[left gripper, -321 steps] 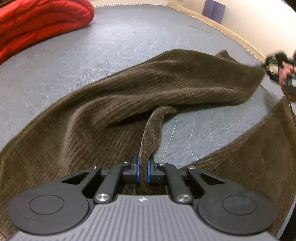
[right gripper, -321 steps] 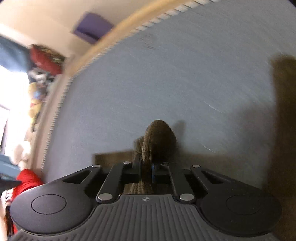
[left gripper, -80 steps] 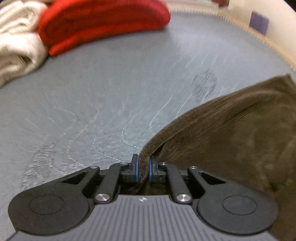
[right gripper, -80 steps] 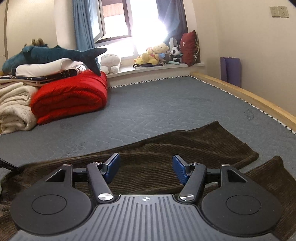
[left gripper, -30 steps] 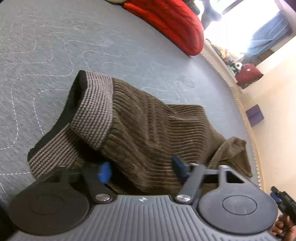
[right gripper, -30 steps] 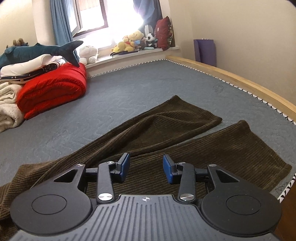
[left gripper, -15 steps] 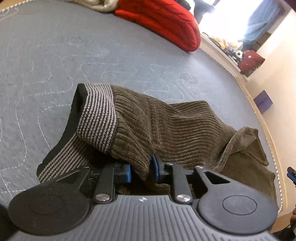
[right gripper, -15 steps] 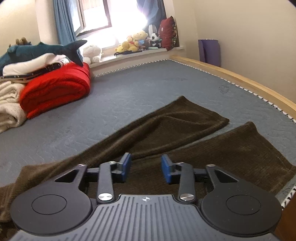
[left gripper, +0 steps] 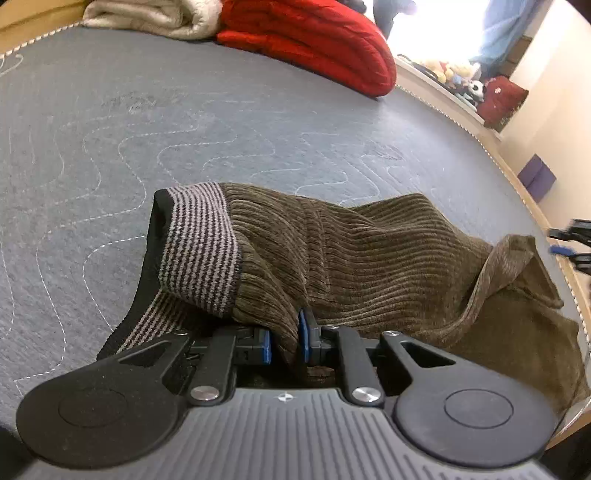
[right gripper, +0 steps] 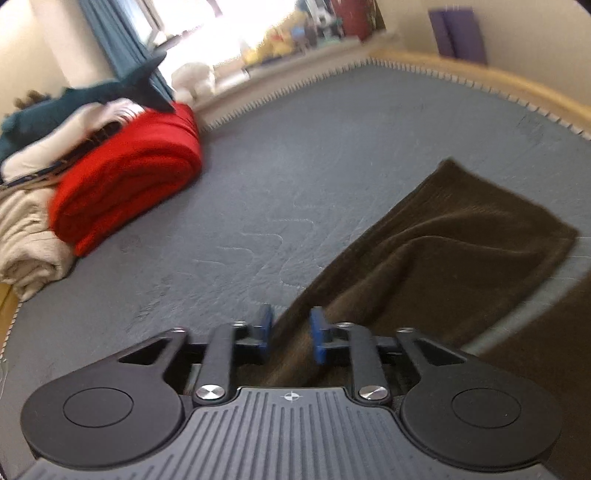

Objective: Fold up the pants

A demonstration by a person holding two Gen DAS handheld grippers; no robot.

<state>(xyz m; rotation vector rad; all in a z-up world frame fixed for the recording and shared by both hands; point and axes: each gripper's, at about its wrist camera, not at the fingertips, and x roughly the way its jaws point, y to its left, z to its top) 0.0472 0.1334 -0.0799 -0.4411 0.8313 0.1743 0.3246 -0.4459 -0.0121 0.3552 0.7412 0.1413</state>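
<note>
Brown corduroy pants (left gripper: 369, 258) with a striped grey waistband (left gripper: 199, 243) lie on the grey quilted mattress (left gripper: 184, 122). My left gripper (left gripper: 284, 341) is shut on a fold of the pants just beside the waistband, lifting it a little. In the right wrist view a pant leg (right gripper: 443, 251) stretches away to the right. My right gripper (right gripper: 291, 328) sits over the leg's left edge, jaws partly apart with cloth between them, not clamped. The right gripper also shows at the far right of the left wrist view (left gripper: 572, 243).
A folded red blanket (right gripper: 125, 184), a cream blanket (right gripper: 26, 236) and a plush shark (right gripper: 92, 96) are stacked at the far left of the mattress. A wooden bed frame (right gripper: 498, 79) runs along the far and right edges. A purple mat (right gripper: 458, 33) leans against the wall.
My left gripper has closed on the pants by the waistband and raised the fold. My right gripper has swung left and down onto the pant leg's edge, jaws narrowing slightly.
</note>
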